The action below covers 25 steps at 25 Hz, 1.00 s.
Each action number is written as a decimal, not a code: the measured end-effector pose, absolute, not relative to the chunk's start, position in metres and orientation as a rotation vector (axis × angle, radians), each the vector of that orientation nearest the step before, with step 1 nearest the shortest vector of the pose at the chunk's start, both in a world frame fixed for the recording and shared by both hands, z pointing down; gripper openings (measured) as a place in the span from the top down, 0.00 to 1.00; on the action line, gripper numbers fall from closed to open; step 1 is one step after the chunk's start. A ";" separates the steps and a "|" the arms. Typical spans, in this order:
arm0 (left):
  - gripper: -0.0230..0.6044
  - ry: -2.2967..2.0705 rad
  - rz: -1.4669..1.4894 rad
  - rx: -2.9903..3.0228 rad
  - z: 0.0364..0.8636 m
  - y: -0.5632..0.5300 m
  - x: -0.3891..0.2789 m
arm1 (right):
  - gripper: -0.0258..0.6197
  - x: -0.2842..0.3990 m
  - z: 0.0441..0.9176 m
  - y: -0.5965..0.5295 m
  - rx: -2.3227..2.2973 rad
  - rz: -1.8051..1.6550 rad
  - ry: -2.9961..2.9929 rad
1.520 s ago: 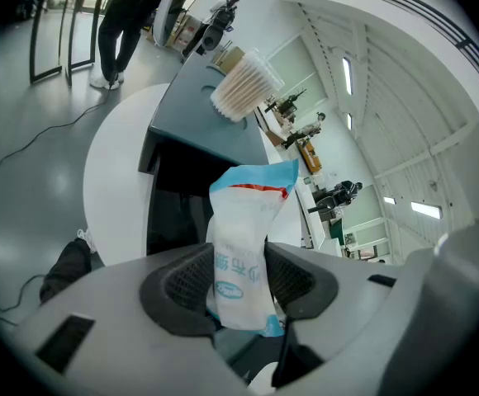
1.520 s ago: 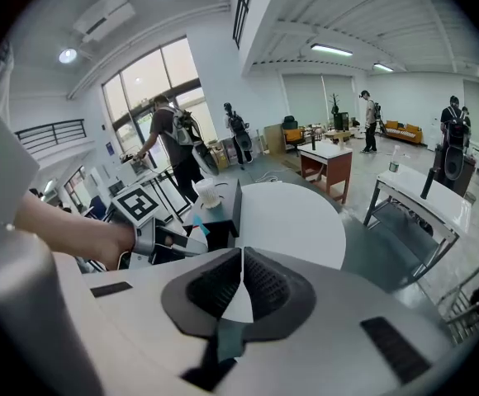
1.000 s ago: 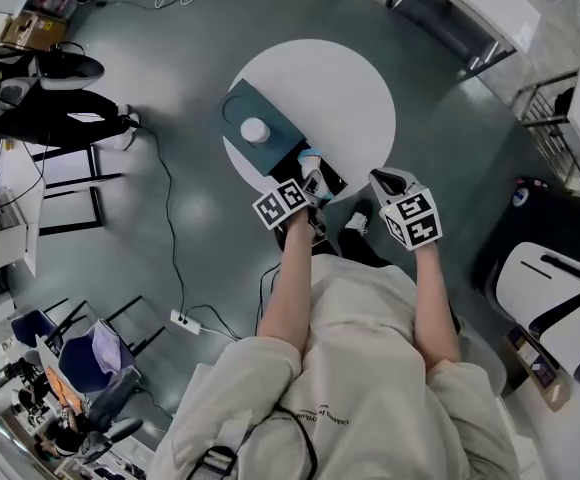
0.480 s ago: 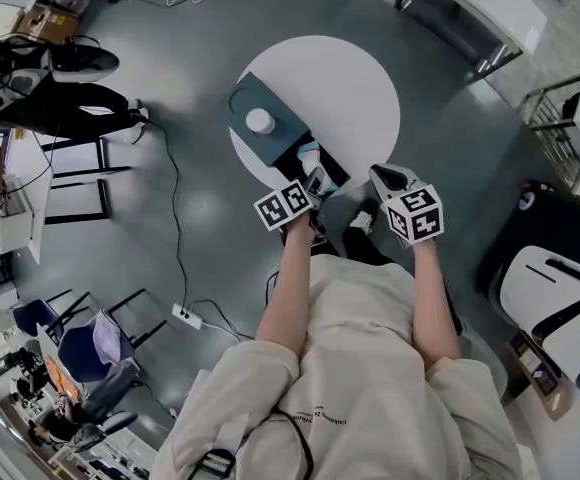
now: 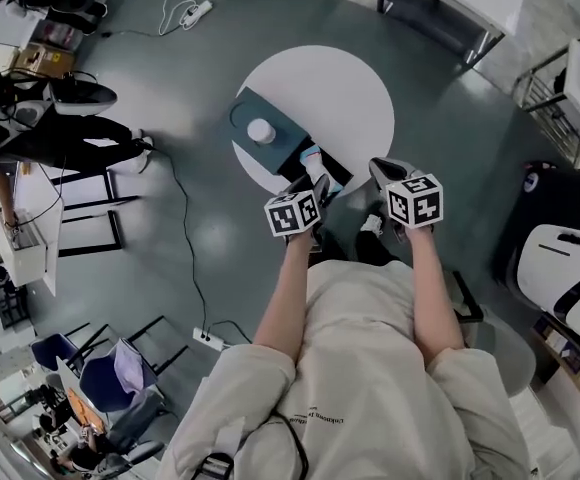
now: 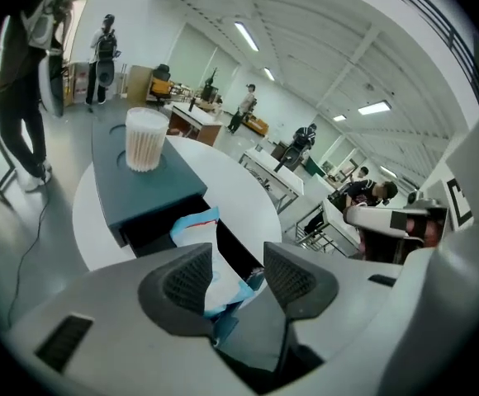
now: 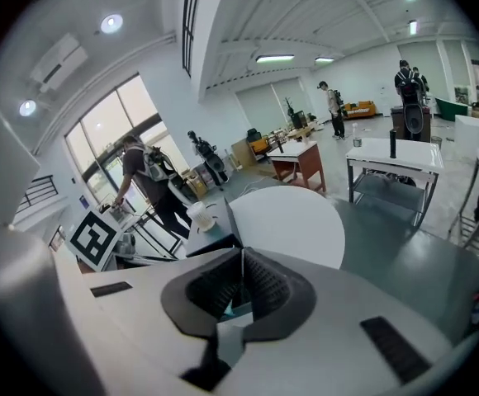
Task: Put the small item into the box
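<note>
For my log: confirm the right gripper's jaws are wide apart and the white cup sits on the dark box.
Not quite: the right gripper has its jaws shut together, as the right gripper view shows. The white cup does sit on the dark box.

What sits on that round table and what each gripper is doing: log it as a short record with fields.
surface: round white table
box: teal box at the table's near edge, dark front compartment open
on box: white cup, upright on the lid
small item: blue-and-white packet, reaching from the open compartment to between the left jaws
left gripper: at the box front, jaws apart either side of the packet
right gripper: jaws together, off to the side of the box
</note>
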<state>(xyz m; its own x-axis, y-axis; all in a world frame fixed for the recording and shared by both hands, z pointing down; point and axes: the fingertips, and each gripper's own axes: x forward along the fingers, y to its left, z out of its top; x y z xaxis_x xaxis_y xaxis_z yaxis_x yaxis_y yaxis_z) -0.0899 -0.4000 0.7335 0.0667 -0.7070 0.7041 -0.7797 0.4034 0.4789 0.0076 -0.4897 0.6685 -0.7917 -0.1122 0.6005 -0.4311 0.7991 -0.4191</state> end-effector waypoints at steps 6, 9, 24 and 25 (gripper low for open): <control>0.65 -1.607 0.226 1.473 0.707 -0.356 -0.069 | 0.91 0.006 0.665 -0.448 0.507 0.912 -2.409; 0.65 -1.618 0.258 1.550 0.694 -0.333 -0.073 | 0.91 -0.002 0.665 -0.422 0.539 1.052 -2.391; 0.65 -1.679 0.172 1.704 0.656 -0.258 -0.107 | 0.91 -0.005 0.663 -0.325 0.661 1.000 -2.392; 0.66 -1.681 0.166 1.726 0.655 -0.255 -0.105 | 0.91 -0.004 0.666 -0.320 0.661 1.001 -2.390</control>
<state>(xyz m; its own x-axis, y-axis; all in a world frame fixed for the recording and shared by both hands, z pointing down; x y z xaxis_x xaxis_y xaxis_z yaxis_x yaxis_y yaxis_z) -0.1051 -0.2553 0.6550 0.1452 -0.8237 0.5481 -0.9151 0.0989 0.3910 -0.0040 -0.3200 0.6660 -0.7771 -0.2495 0.5778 -0.5868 0.6190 -0.5220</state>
